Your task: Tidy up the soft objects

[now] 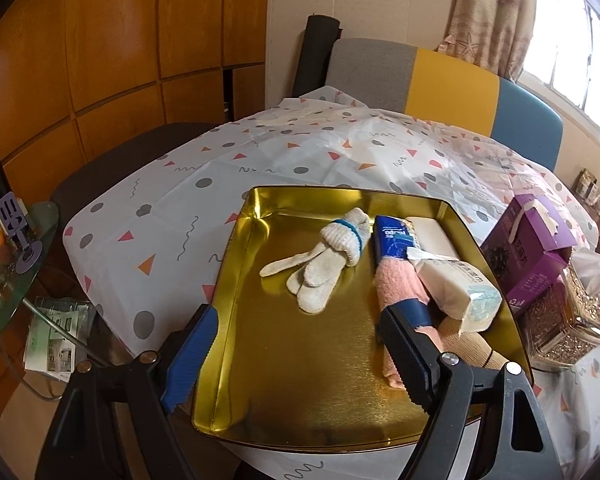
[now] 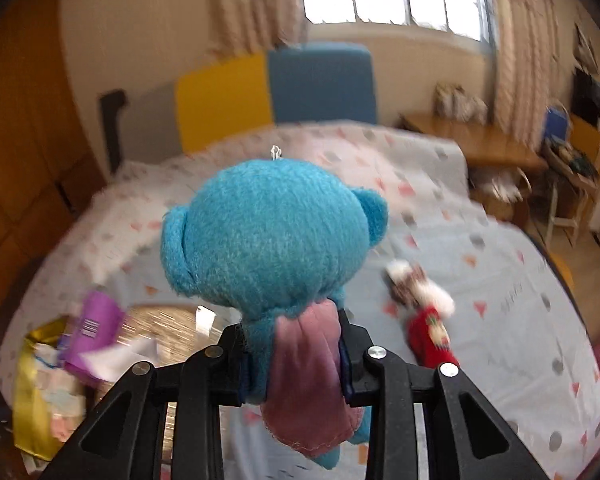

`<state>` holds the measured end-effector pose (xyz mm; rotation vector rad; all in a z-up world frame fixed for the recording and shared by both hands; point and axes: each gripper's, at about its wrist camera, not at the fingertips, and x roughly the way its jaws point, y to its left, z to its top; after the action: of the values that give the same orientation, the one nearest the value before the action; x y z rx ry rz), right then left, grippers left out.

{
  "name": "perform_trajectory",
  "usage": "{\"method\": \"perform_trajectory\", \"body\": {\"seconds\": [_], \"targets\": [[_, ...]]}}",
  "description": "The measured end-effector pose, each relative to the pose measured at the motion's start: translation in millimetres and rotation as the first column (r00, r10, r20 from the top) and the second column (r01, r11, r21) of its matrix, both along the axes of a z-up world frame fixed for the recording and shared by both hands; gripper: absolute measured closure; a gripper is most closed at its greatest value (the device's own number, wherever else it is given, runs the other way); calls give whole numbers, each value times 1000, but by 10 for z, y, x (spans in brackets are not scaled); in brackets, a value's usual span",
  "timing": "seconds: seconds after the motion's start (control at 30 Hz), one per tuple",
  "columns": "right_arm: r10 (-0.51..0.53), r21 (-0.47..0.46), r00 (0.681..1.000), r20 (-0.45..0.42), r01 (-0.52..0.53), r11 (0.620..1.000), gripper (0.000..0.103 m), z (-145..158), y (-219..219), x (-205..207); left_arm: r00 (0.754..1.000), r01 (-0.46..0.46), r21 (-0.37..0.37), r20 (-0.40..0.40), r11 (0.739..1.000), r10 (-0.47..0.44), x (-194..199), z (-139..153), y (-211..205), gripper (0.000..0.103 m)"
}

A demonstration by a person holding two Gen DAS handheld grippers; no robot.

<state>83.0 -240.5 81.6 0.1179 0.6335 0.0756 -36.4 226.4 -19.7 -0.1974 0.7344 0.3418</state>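
Observation:
A gold tray [image 1: 320, 408] lies on the patterned tablecloth. In it are a pair of white gloves [image 1: 324, 260], a pink rolled towel [image 1: 400, 284], a blue packet [image 1: 394, 238] and white tissue packs [image 1: 460, 284]. My left gripper [image 1: 300, 356] hangs open over the tray's near edge, with nothing between its fingers; its right finger [image 1: 404, 352] is just in front of the pink towel. My right gripper [image 2: 296, 356] is shut on a blue plush toy [image 2: 272, 236] with a pink cape [image 2: 308, 376], held up above the table. A red and white soft item [image 2: 428, 320] lies on the cloth to the right.
A purple box [image 1: 528, 248] and a glittery tissue box [image 1: 560, 320] stand right of the tray. A grey, yellow and blue chair back [image 1: 440, 84] is behind the table. A glass side table [image 1: 16, 272] is at the left, and a wooden desk [image 2: 492, 148] stands under the window.

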Motion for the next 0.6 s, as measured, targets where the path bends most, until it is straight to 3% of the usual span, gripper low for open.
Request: {"method": "perform_trajectory", "body": {"seconds": [0.1,0.23,0.4,0.5,0.6], "targets": [[178,-32,981,72,-176,984,72,306,571,-128,1000,-18,0,0,1000,18,-11,13,57,19],[450,-31,892,39,-449,893,72,311,1523,-217,998,-65,13,20,998,65,-63,55,176,19],[664,71,732,-153,-662,746,71,-287,2684,-158,987,-153,33,52,988,151,-185,147,388,16],[703,132,651,-288,-700,702,71,-826,3235,-102,982,-181,39,59,983,179,-257,167,490,15],[695,139,614,-375,-704,696,71,-1236,3568,-66,980,-194,38,52,980,192,-301,138,562,15]]}}
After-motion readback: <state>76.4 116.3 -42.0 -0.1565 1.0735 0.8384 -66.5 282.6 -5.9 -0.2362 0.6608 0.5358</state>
